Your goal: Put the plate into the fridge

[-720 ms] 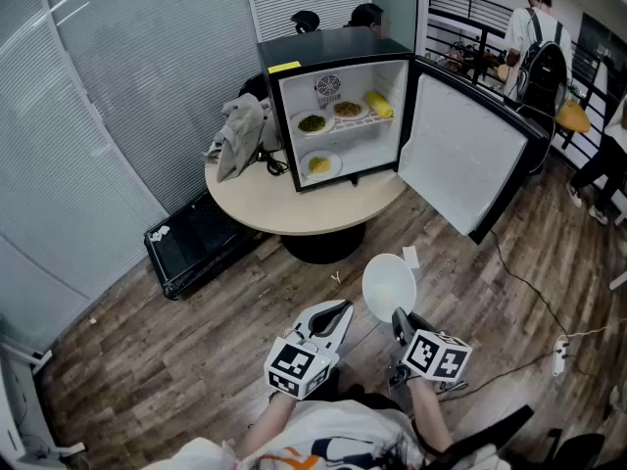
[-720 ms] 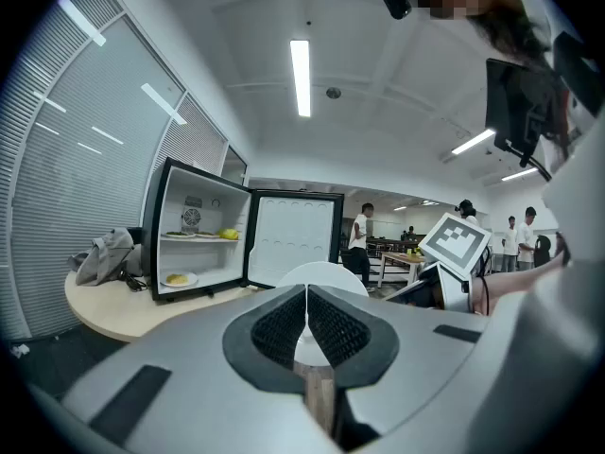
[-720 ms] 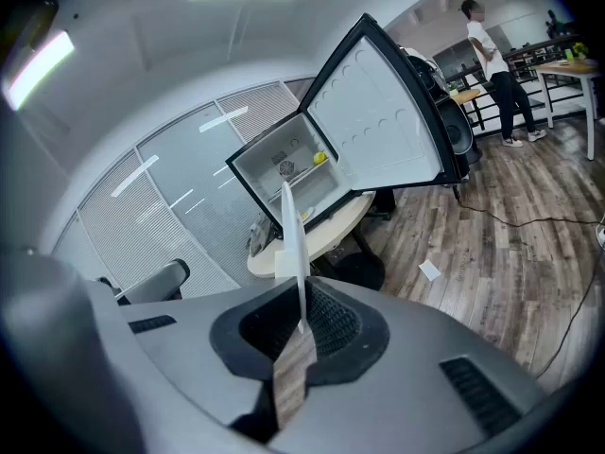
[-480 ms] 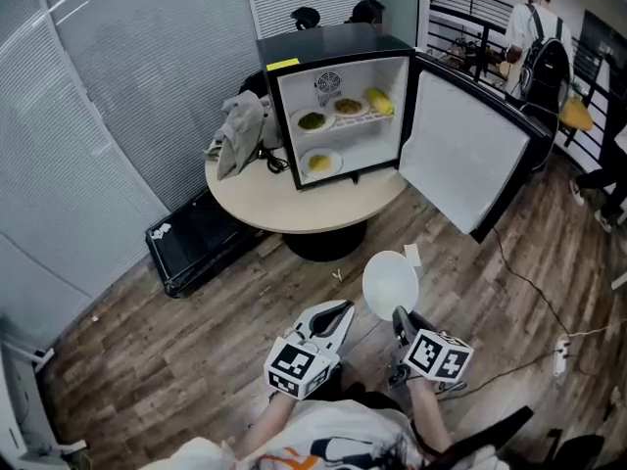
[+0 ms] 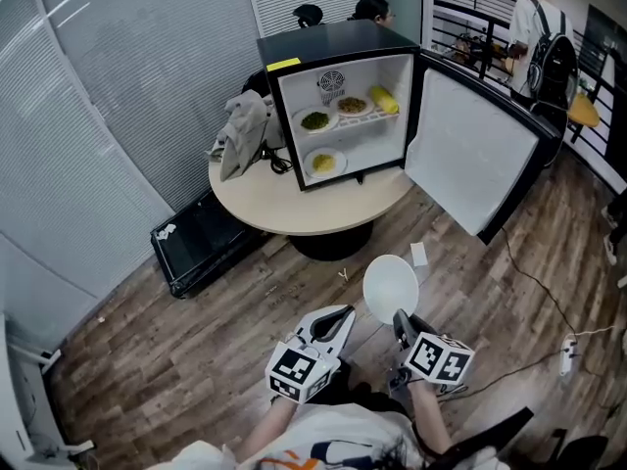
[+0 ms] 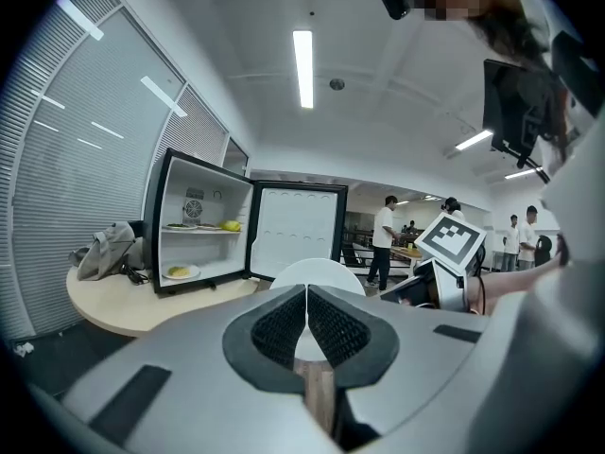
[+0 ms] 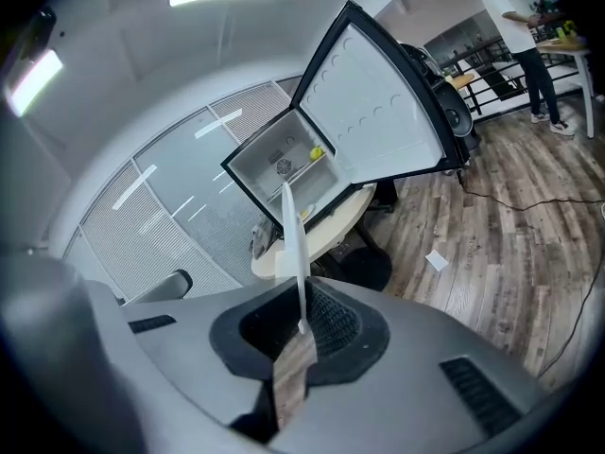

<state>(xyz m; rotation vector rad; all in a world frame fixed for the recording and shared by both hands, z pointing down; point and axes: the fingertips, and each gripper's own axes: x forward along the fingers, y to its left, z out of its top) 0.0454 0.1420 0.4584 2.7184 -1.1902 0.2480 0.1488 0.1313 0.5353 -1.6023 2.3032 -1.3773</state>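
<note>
A white empty plate [image 5: 390, 286] hangs over the wooden floor, its near rim pinched in my right gripper [image 5: 400, 319], which is shut on it. In the right gripper view the plate [image 7: 294, 250] shows edge-on, rising from the pads. My left gripper [image 5: 339, 314] is shut with nothing in it, to the left of the plate; the plate [image 6: 312, 274] shows just past its tips. The black mini fridge [image 5: 338, 101] stands on the round table [image 5: 304, 209] with its door [image 5: 475, 150] swung open to the right. Plates of food lie on its shelves.
A grey jacket [image 5: 240, 130] lies on the table left of the fridge. A black case [image 5: 201, 243] sits on the floor by the table. A paper scrap [image 5: 419, 254] and a cable [image 5: 529, 287] lie on the floor. People stand at the far right [image 5: 544, 37].
The view has shifted slightly; the fridge and table sit a little lower and further right in frame. Both grippers and the plate hold nearly the same place.
</note>
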